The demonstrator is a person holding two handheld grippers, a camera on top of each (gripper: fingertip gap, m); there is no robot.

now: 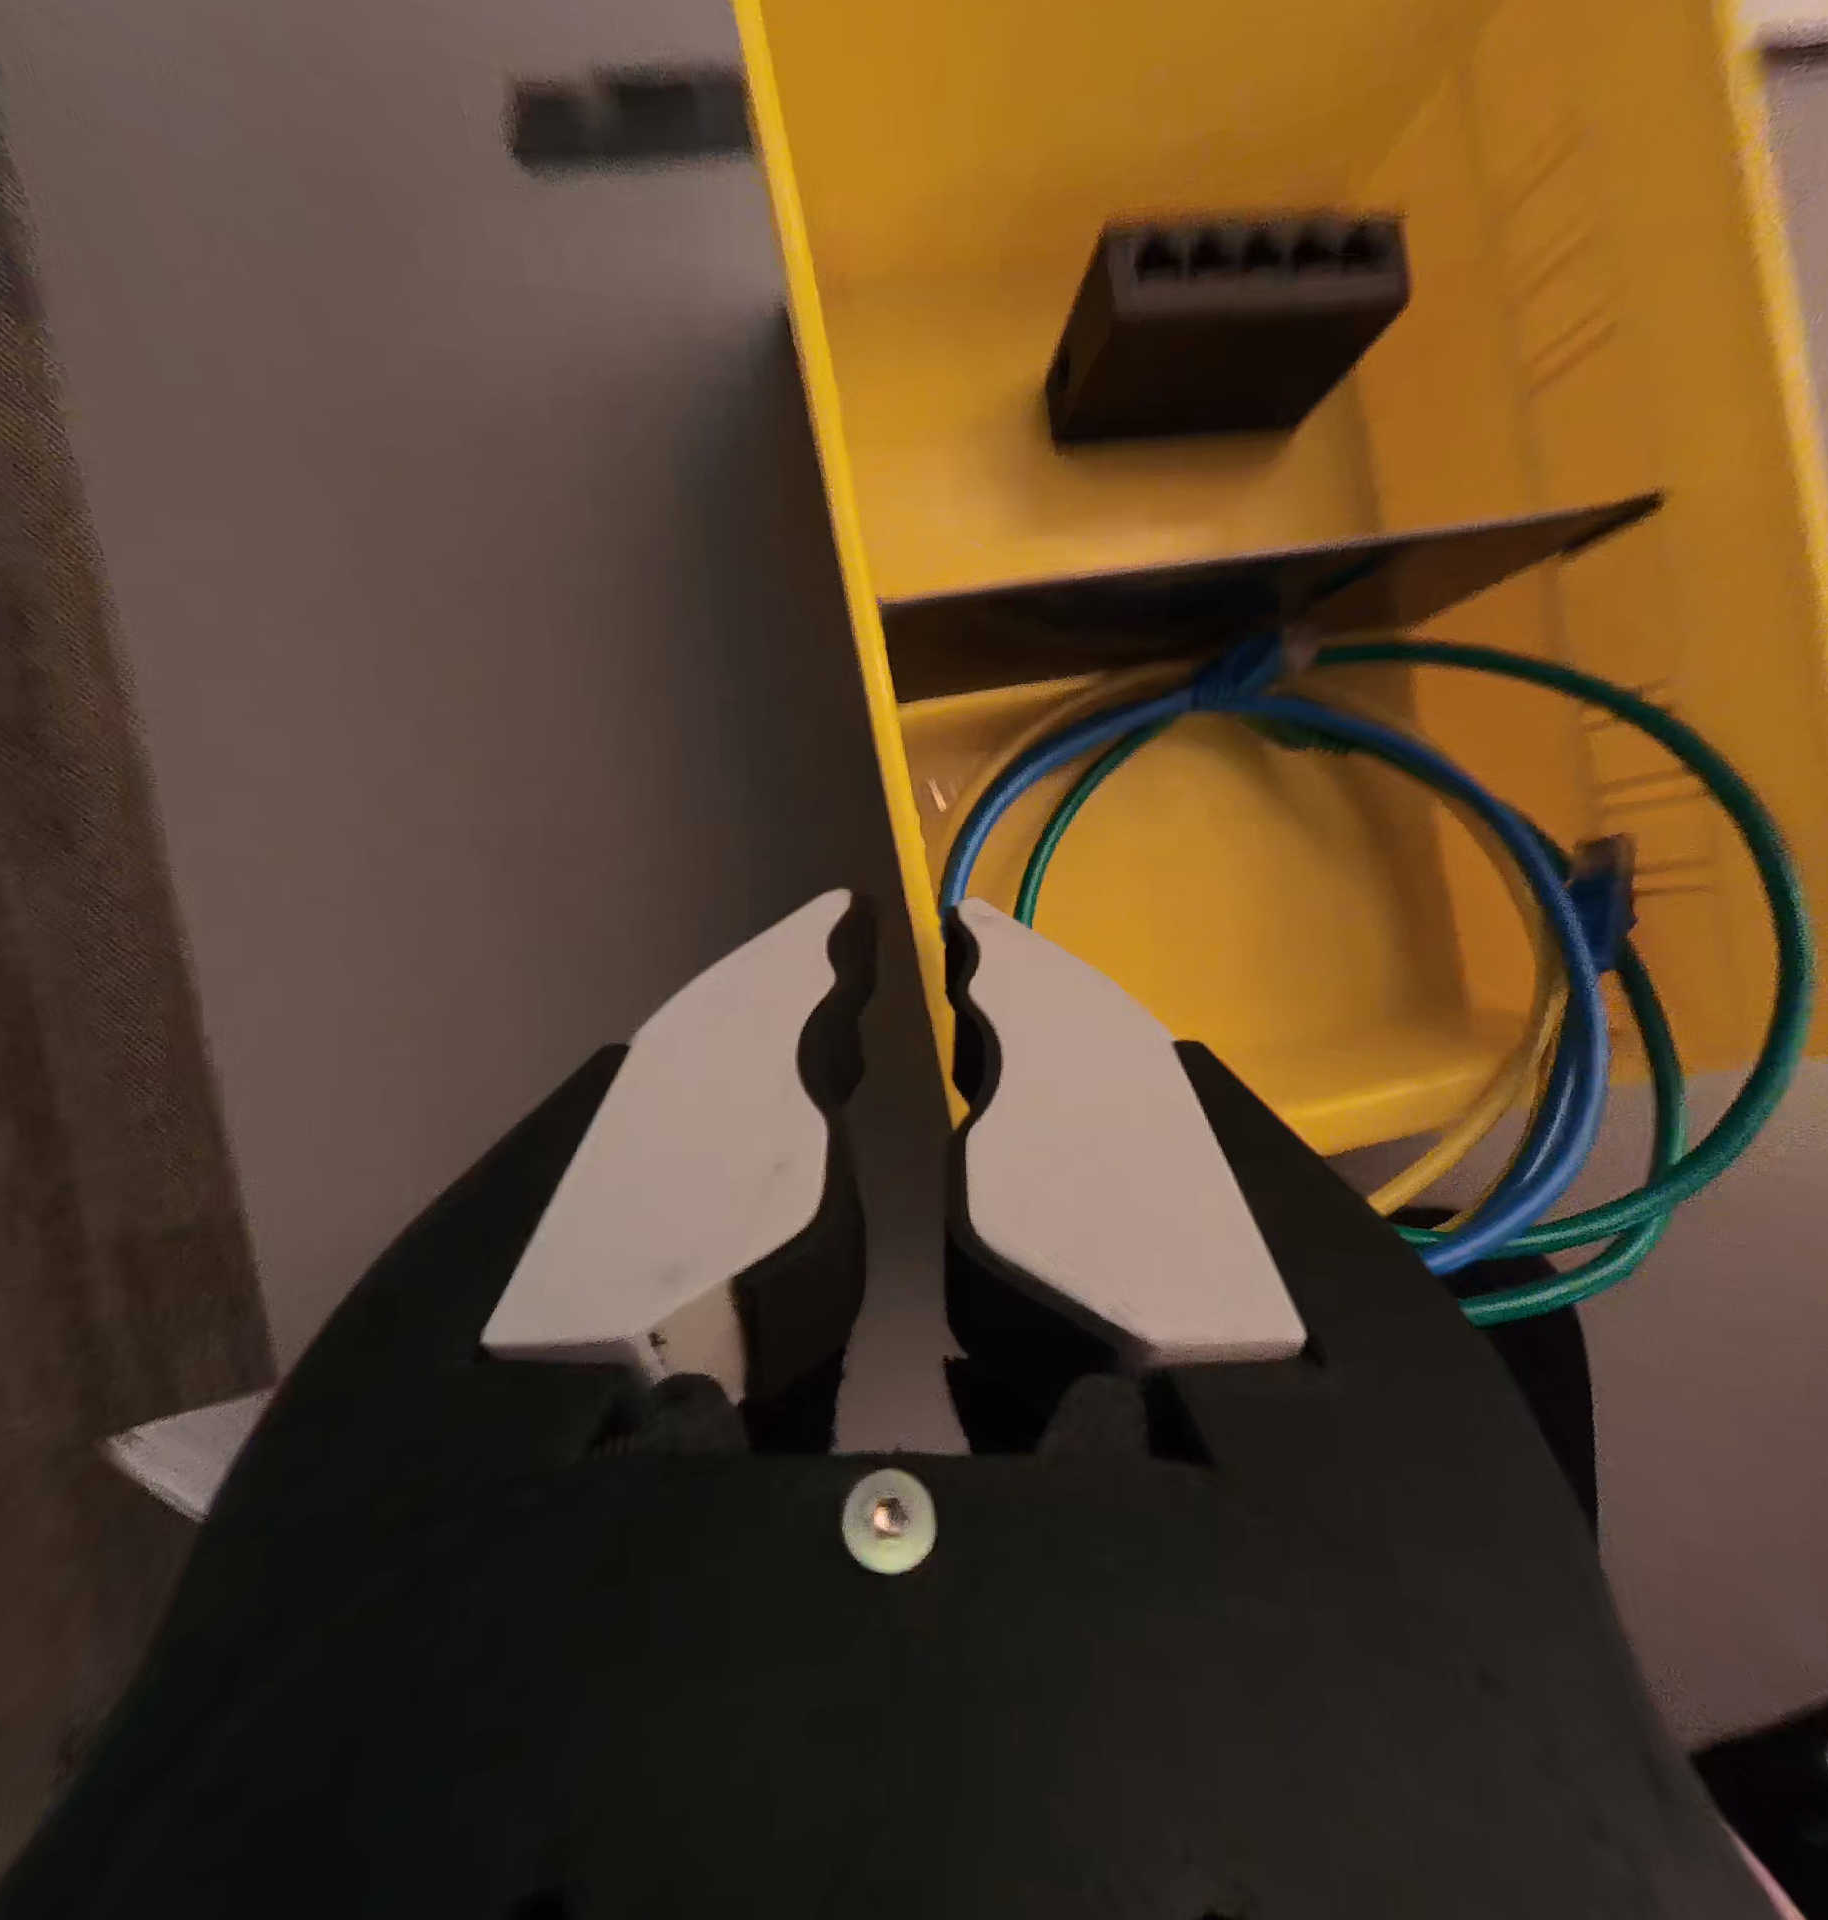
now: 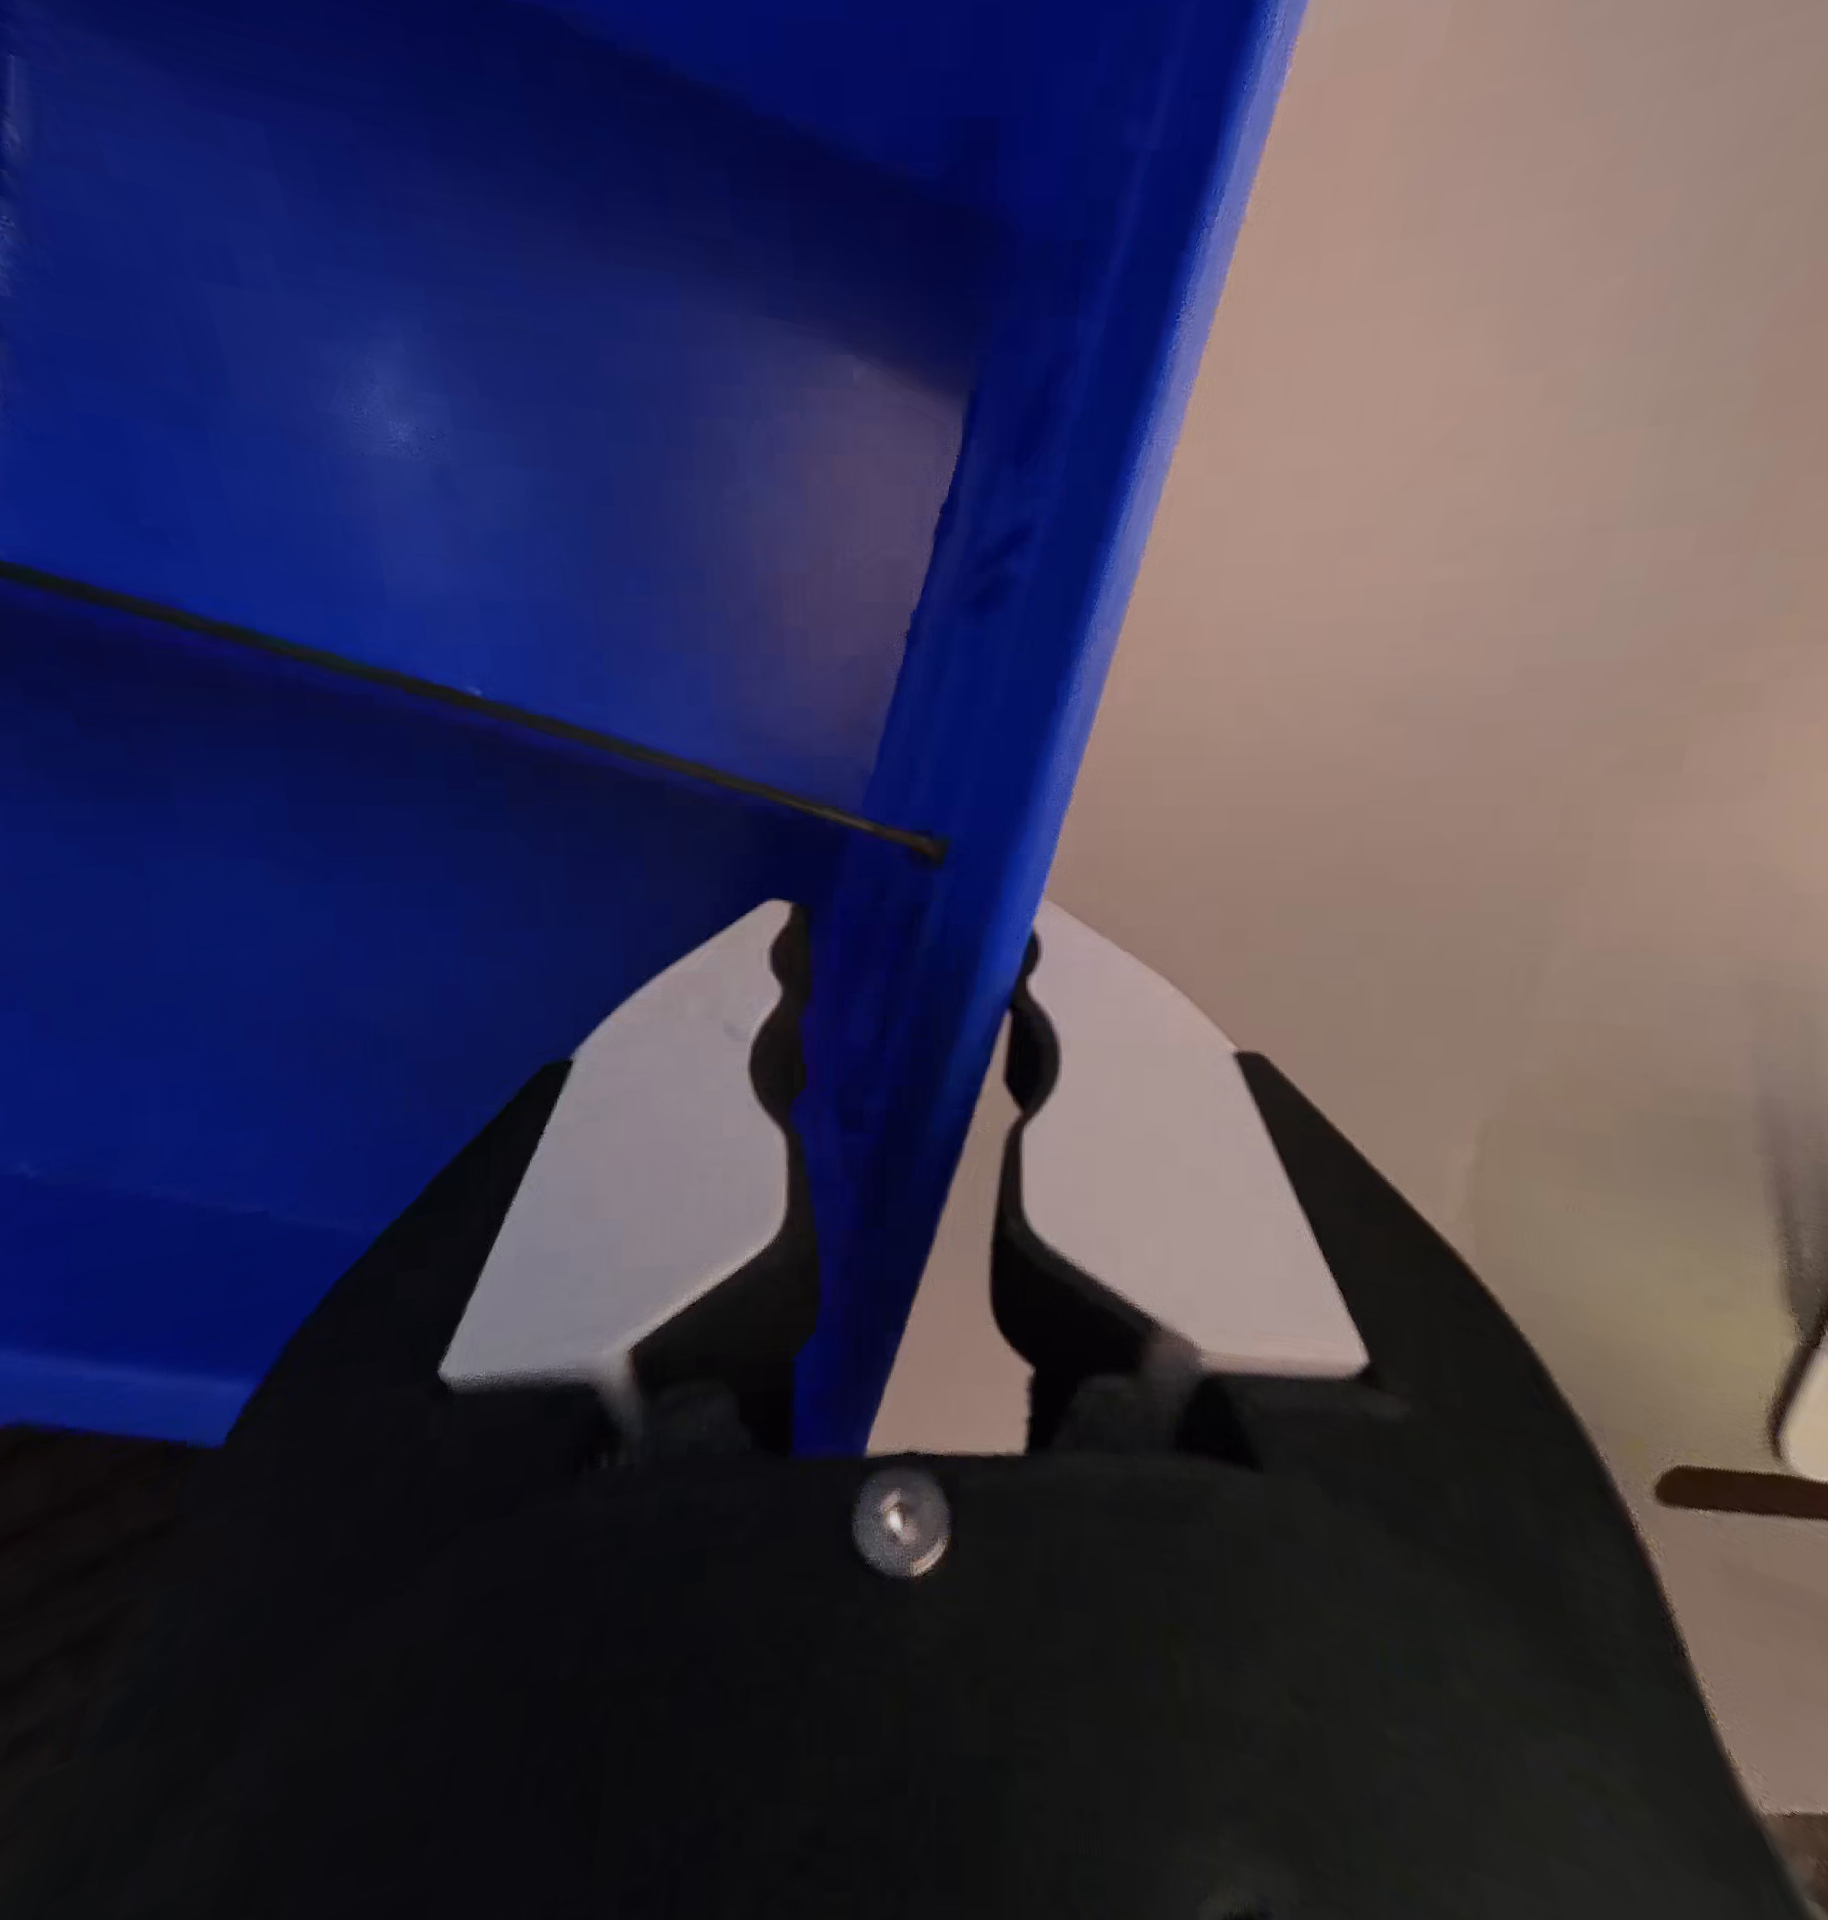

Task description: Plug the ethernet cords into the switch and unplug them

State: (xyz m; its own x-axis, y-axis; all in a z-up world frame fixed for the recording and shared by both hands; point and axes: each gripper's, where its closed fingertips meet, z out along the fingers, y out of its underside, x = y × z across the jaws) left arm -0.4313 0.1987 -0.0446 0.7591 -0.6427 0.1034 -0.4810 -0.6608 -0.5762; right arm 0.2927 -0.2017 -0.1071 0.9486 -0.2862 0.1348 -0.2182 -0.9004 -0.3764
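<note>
Switch [image 1: 1227,327] + cords [image 1: 1512,935] in yellow bin [image 1: 848,540]

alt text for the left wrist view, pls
The left gripper pinches the side wall of a tilted yellow bin. Inside, a black switch lies beyond a dark divider; blue, green and yellow cords coil in front, unplugged.

Right tool [image 2: 915,925] clamps blue bin's wall [image 2: 1003,727].

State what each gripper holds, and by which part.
Left gripper clamps the yellow plastic bin's side wall; right gripper clamps the blue plastic bin's side wall.
</note>
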